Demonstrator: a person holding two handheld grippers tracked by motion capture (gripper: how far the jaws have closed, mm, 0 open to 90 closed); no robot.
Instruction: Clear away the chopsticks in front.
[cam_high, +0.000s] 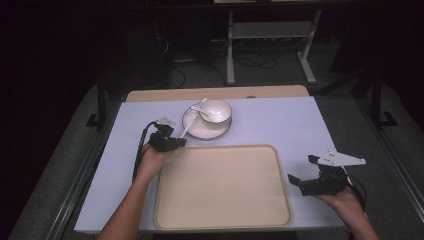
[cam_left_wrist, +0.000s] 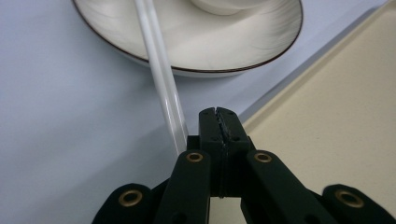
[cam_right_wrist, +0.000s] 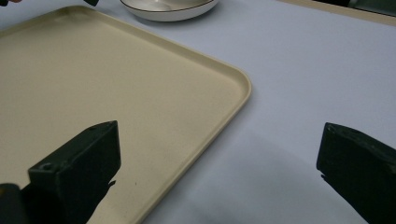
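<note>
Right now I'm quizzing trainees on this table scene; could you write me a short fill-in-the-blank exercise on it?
1. The bowl sits on a ____.
2. The left gripper has its jaws ____.
3. The right gripper has its jaws ____.
4. The white spoon handle passes to the ____ of the left gripper's tips in the left gripper view.

Missing words: plate; shut; open; left

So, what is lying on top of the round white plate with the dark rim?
A white bowl stands on the round white plate, and a white spoon rests across its rim. The plate's middle is hidden under the bowl.

Bare tray (cam_high: 222, 187) gives free passage; plate (cam_high: 200, 131) with bowl (cam_high: 216, 111) blocks beyond.
</note>
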